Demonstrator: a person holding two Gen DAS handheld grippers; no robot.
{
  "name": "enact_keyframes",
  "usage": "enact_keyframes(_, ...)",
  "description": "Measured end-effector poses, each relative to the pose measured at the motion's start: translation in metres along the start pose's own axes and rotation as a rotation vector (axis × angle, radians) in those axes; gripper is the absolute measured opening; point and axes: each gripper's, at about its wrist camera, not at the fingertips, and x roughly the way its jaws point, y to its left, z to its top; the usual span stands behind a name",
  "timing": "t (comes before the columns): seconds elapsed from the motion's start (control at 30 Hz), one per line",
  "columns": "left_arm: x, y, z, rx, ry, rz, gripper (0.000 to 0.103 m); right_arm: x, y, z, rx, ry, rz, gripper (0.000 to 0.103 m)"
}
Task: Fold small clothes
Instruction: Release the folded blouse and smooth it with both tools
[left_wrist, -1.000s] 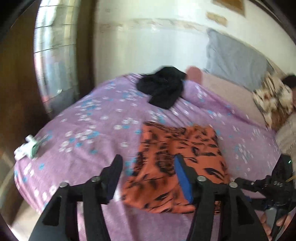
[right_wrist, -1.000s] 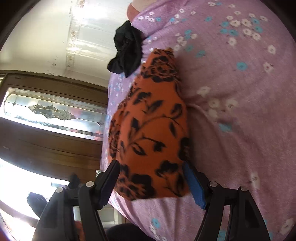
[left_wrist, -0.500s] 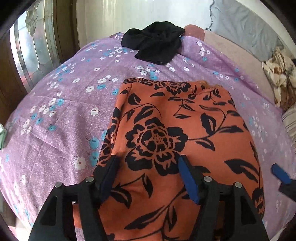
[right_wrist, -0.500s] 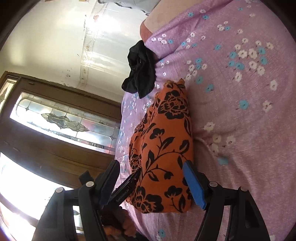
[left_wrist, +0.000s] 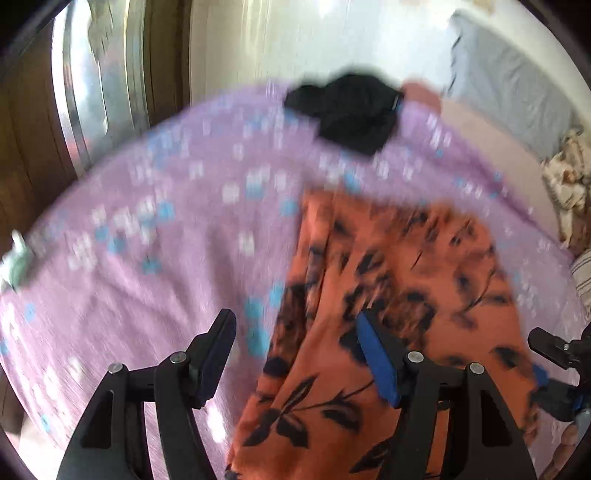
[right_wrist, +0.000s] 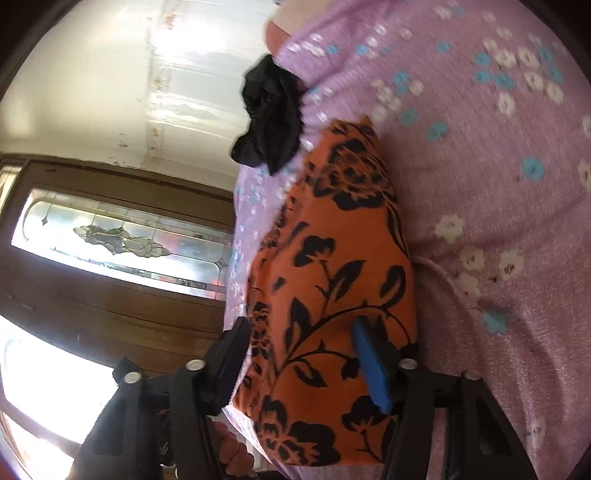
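- Lying folded on purple floral bedsheet (left_wrist: 155, 280), orange black-flowered garment (left_wrist: 399, 295); filling lower right of left wrist frame, centre of right wrist frame (right_wrist: 332, 280)
- Hovering over garment's left edge, left gripper (left_wrist: 295, 354); fingers spread apart, gripping nothing
- Spreading wide over garment's near end, right gripper (right_wrist: 299, 358); holding nothing
- Sitting crumpled at upper centre, black garment (left_wrist: 351, 110); apart from orange one

We are in a home bedroom: a bed under a purple sheet printed with small white and blue flowers (left_wrist: 155, 266), a grey pillow (left_wrist: 513, 92) against the white wall, and a dark wooden door with a leaded stained-glass pane (right_wrist: 114, 240) beside the bed.
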Motion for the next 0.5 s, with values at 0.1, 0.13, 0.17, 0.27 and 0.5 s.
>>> enact_keyframes(0.1, 0.006, 0.003, 0.001, -0.015, 0.008, -0.005, 0.071, 0.004, -0.015, 0.003, 0.059, 0.023, -0.009, 0.027)
enact_keyframes(0.13, 0.006, 0.002, 0.001, -0.002, 0.003, -0.003, 0.071, 0.004, -0.017, 0.003, 0.07, 0.028, -0.006, 0.026)
enact_keyframes(0.17, 0.005, 0.001, 0.001, -0.002, 0.0, 0.002, 0.071, 0.004, -0.018, 0.004, 0.07, 0.033, -0.007, 0.026)
enact_keyframes(0.27, -0.001, -0.001, 0.001, 0.001, -0.027, 0.005, 0.069, 0.003, -0.011, 0.002, 0.023, 0.029, -0.038, 0.026)
enact_keyframes(0.5, -0.035, -0.003, 0.004, 0.02, -0.192, -0.007, 0.069, -0.021, 0.036, -0.003, -0.165, -0.075, -0.047, 0.03)
